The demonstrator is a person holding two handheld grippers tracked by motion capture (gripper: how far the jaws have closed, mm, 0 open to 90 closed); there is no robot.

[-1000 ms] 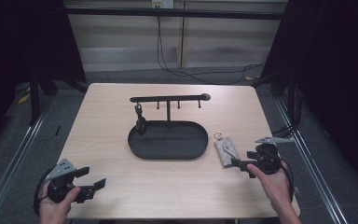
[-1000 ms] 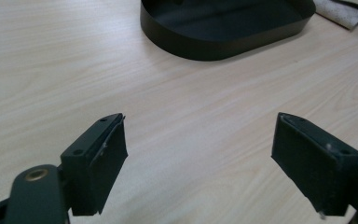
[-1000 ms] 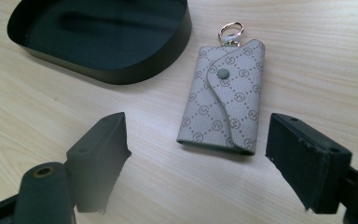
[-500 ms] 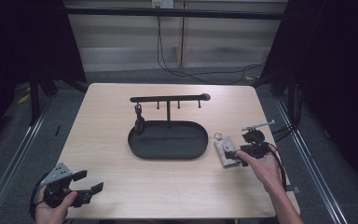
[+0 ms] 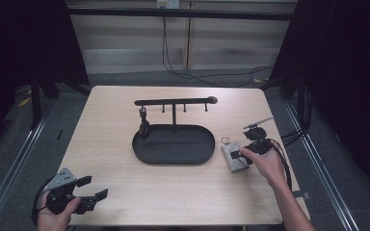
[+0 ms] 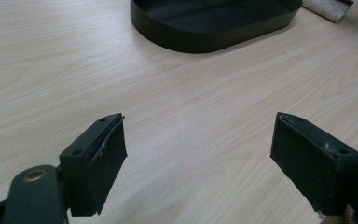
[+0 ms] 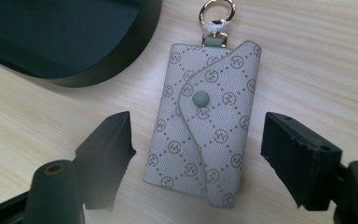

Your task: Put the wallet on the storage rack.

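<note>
A grey patterned key pouch (image 7: 205,121), snap-closed with a metal ring (image 7: 216,10) at its far end, is lying flat between the spread jaws of the right gripper (image 7: 198,154), just beside the black tray (image 7: 65,37). The right gripper has advanced over it since earlier. The left gripper (image 6: 198,158) is hovering released near the table (image 6: 191,102) edge.

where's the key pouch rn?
The key pouch lies flat on the table, just right of the black tray in the high view. The right claw is open, astride it without touching.
</note>
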